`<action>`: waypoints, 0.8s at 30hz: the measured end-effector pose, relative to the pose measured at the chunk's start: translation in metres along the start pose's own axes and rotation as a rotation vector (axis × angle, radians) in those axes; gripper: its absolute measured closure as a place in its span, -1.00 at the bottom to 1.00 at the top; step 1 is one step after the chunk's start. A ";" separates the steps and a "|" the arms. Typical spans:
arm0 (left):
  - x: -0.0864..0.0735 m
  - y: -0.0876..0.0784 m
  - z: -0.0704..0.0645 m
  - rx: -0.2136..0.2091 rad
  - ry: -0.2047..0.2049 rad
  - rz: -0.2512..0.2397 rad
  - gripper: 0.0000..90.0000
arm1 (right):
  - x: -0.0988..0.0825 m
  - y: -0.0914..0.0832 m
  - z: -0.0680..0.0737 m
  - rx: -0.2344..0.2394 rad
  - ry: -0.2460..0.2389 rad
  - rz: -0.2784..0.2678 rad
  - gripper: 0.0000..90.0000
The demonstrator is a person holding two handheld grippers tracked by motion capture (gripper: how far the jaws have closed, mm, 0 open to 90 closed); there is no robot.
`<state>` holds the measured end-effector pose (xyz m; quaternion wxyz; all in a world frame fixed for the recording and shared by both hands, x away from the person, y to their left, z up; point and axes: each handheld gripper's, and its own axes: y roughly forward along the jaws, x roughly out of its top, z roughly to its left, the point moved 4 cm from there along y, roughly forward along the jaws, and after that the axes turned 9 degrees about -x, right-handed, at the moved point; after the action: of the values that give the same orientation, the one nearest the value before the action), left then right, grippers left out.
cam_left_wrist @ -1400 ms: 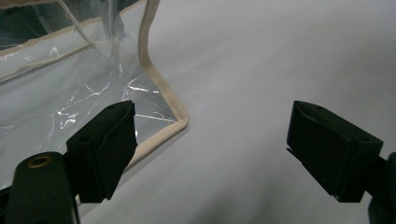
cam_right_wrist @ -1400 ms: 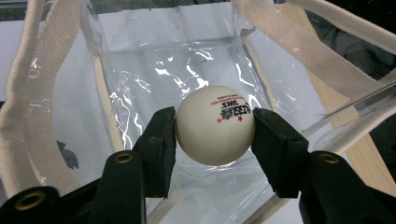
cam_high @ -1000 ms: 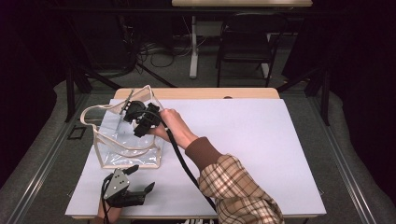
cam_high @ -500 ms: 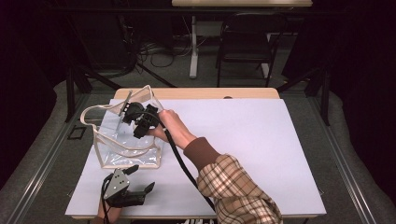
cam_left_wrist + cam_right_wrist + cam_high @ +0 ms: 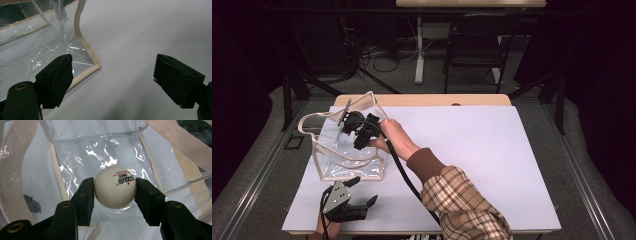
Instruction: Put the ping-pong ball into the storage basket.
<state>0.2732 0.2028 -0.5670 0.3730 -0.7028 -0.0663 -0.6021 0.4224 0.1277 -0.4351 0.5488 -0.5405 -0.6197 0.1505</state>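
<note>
The right claw (image 5: 115, 188) was clamped on a white ping-pong ball (image 5: 115, 187), one black jaw pressed to each side of it, with red and dark printing showing on the ball's upper face. In the right gripper view the ball hung inside the mouth of a clear plastic bag (image 5: 105, 150) with cream fabric trim, the bag's glossy floor visible beneath it and the cream straps (image 5: 15, 165) running past on either side. From the high view, the right claw (image 5: 362, 131) was at the top opening of that clear plastic bag (image 5: 343, 155), which stood upright on the far left part of the white worktop (image 5: 482, 150), its cream handles looping out to the left. The arm behind it wore a plaid sleeve (image 5: 462, 205) with a dark cuff. The left claw (image 5: 354, 197) rested on the worktop at the near left edge, just in front of the bag, its jaws spread wide with nothing between them. In the left gripper view, the left claw (image 5: 112, 75) faced the bag's cream-trimmed lower corner (image 5: 96, 66), which lay close to one jaw without being gripped.
</note>
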 end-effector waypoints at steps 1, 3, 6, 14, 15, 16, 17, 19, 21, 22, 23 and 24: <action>0.000 0.000 0.000 0.000 0.000 0.000 -0.64 | 0.000 0.000 0.000 0.000 0.000 0.000 0.11; 0.000 0.000 0.000 -0.001 -0.001 0.000 -0.64 | 0.000 0.001 0.000 0.000 -0.001 0.001 0.11; 0.000 0.000 0.000 -0.001 0.001 0.000 -0.64 | 0.000 0.001 0.001 0.000 -0.002 -0.002 0.11; 0.000 0.000 0.000 -0.001 -0.002 0.000 -0.64 | 0.000 -0.003 -0.001 -0.005 0.013 -0.025 -0.18; 0.000 0.000 0.000 -0.002 -0.001 0.000 -0.64 | 0.000 -0.005 -0.002 -0.005 0.025 -0.032 -0.22; 0.000 0.000 0.000 -0.002 -0.001 0.000 -0.64 | 0.000 -0.007 -0.004 -0.004 0.034 -0.042 -0.29; 0.000 0.000 0.000 -0.002 0.001 0.001 -0.64 | -0.001 -0.010 -0.005 0.002 0.048 -0.053 -0.33; 0.000 0.000 0.000 -0.001 -0.002 -0.001 -0.64 | -0.002 -0.014 -0.008 0.006 0.071 -0.072 -0.42; 0.000 0.000 0.000 -0.001 0.001 0.002 -0.64 | -0.004 -0.020 -0.011 0.020 0.088 -0.093 -0.50; 0.000 0.000 0.000 -0.002 0.004 0.002 -0.64 | -0.006 -0.023 -0.013 0.022 0.095 -0.103 -0.56; 0.000 0.000 0.000 -0.003 0.004 0.003 -0.64 | -0.007 -0.025 -0.014 0.023 0.104 -0.115 -0.61; 0.000 0.000 0.000 -0.002 0.005 0.004 -0.64 | -0.009 -0.033 -0.018 0.029 0.118 -0.146 -0.67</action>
<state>0.2731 0.2026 -0.5669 0.3735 -0.7020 -0.0635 -0.6031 0.4192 0.1005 -0.4083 0.6014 -0.4940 -0.6218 0.0871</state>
